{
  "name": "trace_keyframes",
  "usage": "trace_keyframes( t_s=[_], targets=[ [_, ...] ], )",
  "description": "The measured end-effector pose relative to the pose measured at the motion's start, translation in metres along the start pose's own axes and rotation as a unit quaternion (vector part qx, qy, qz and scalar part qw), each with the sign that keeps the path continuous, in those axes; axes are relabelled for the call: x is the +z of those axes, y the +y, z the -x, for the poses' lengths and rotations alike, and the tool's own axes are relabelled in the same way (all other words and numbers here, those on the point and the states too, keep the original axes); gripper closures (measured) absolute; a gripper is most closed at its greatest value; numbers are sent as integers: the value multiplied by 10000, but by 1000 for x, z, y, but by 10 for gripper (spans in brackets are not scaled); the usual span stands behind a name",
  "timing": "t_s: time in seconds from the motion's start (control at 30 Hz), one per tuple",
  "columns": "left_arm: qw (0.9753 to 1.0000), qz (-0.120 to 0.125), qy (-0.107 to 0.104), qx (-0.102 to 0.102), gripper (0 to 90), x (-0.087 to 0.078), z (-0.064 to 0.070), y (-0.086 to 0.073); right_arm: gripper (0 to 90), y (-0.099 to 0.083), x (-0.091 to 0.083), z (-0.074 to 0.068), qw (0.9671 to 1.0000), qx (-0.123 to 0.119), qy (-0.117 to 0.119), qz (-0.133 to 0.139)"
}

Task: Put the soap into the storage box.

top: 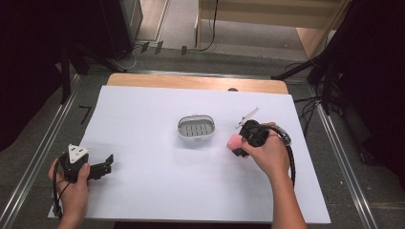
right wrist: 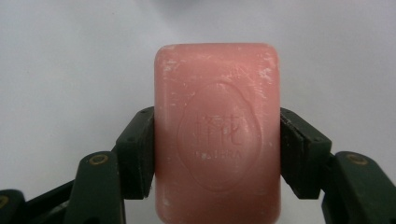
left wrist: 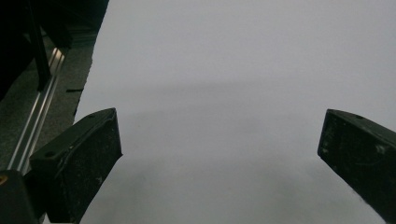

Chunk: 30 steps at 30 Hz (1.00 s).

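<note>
Pink soap bar [right wrist: 217,135] fills the right gripper view, lower end cut off; right gripper [top: 240,145] fingers clamped on its sides, just beside the slotted soap dish [top: 196,127], nothing in it. Left gripper [top: 106,164] fingers apart over white surface [top: 153,186].

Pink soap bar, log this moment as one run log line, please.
right gripper: shut on pink soap bar | left gripper: open, idle | soap dish: empty, mid-table
</note>
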<state>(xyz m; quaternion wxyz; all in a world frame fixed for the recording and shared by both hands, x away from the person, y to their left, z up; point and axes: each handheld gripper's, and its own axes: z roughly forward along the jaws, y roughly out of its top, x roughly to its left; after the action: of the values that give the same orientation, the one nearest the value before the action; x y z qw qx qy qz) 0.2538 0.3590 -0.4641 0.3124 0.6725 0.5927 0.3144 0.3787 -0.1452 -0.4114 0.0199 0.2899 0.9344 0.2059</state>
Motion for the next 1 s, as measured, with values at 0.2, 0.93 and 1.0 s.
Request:
trace_keyframes(
  t_s=[0.2, 0.93, 1.0],
  targets=[
    [10000, 2, -5, 3, 1, 0, 0, 0, 389, 11, 0, -2, 9998, -161, 99, 42],
    [10000, 7, 13, 13, 1, 0, 0, 0, 389, 56, 3, -16, 9944, -935, 464, 161],
    [10000, 5, 14, 10, 0, 0, 0, 0, 389, 60, 3, -17, 9936, -1021, 456, 171]
  ],
)
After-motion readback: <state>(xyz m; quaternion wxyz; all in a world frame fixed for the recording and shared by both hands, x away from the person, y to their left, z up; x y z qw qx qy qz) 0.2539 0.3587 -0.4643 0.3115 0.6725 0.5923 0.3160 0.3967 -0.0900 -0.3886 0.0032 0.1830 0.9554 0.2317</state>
